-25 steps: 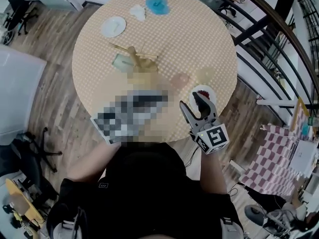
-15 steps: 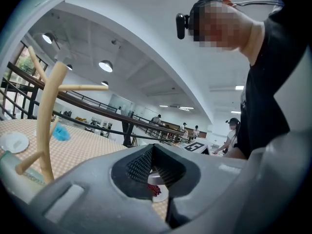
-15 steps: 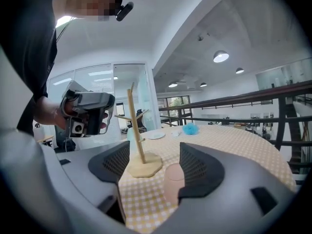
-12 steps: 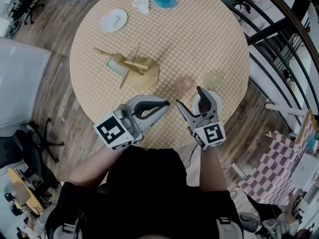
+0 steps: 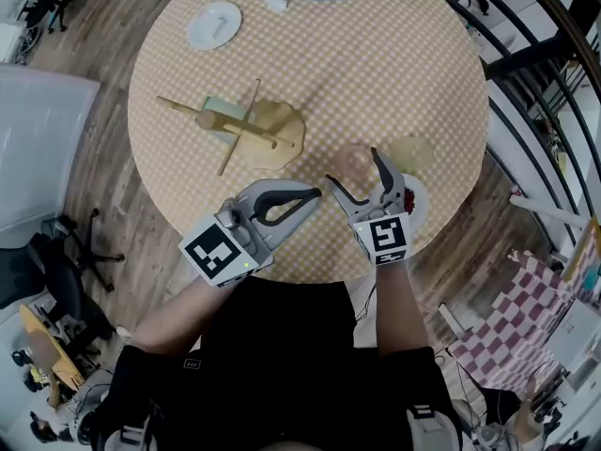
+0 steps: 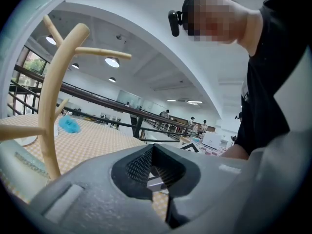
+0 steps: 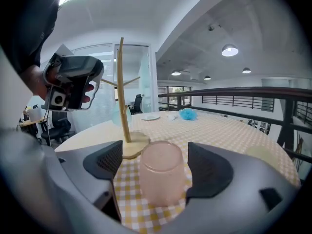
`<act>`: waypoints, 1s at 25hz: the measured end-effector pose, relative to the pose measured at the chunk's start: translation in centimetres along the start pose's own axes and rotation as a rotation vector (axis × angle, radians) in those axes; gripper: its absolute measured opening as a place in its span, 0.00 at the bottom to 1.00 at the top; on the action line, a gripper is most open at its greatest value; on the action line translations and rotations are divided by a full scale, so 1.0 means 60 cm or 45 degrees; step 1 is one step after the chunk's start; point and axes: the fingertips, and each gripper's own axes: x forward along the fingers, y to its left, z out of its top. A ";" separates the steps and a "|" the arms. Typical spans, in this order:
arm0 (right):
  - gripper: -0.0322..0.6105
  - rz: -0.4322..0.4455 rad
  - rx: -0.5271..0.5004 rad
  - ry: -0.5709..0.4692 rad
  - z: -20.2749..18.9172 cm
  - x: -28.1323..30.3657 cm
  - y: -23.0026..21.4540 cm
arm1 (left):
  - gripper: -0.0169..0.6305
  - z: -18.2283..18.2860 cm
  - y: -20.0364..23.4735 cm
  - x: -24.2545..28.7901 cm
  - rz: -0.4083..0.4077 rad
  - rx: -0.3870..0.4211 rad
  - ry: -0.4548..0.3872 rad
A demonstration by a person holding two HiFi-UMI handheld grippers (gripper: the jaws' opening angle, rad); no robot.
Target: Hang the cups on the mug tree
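Pink translucent cup [image 7: 162,179], likely light, slick plastic, looks empty. It sits on the worktop [image 5: 413,73] near the mug tree [image 5: 246,132], inside my right tool [image 5: 355,169], whose jaws have just been opening wide and aren't touching it. I'd pinch its wall mid-height, no handle visible; left tool [image 5: 310,195] is closed on nothing.

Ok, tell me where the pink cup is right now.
In the head view, the pink cup stands right of centre, just right of the base of the mug tree, between the right gripper's jaws, which have just been opening.
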 end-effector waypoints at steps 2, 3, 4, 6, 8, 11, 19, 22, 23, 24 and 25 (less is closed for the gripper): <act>0.69 -0.025 -0.010 0.018 -0.011 0.014 -0.007 | 0.04 -0.004 0.013 -0.007 0.023 0.008 0.004; 0.69 -0.044 -0.010 0.023 -0.016 0.021 -0.013 | 0.04 -0.006 0.019 -0.010 0.037 0.000 0.009; 0.69 -0.062 -0.008 0.026 -0.020 0.027 -0.019 | 0.04 -0.007 0.024 -0.012 0.048 -0.007 0.014; 0.69 -0.086 -0.001 0.032 -0.023 0.037 -0.026 | 0.04 -0.007 0.028 -0.017 0.058 0.002 0.022; 0.68 -0.097 0.003 0.043 -0.027 0.041 -0.026 | 0.04 -0.007 0.024 -0.024 0.062 0.013 0.027; 0.58 -0.103 -0.011 0.055 -0.028 0.041 -0.023 | 0.04 -0.005 0.013 -0.032 0.071 0.015 0.034; 0.58 -0.088 0.000 0.067 -0.004 0.017 0.000 | 0.04 0.025 -0.018 -0.068 0.058 0.048 0.008; 0.58 -0.106 -0.014 0.047 0.025 -0.008 0.010 | 0.04 0.045 -0.030 -0.083 0.055 0.076 -0.002; 0.58 -0.112 -0.016 0.043 0.034 -0.016 0.014 | 0.04 0.050 -0.034 -0.089 0.056 0.079 -0.003; 0.58 -0.119 -0.017 0.040 0.042 -0.024 0.019 | 0.04 0.055 -0.039 -0.095 0.056 0.080 -0.003; 0.58 -0.125 -0.019 0.037 0.051 -0.032 0.023 | 0.04 0.060 -0.044 -0.101 0.055 0.082 -0.004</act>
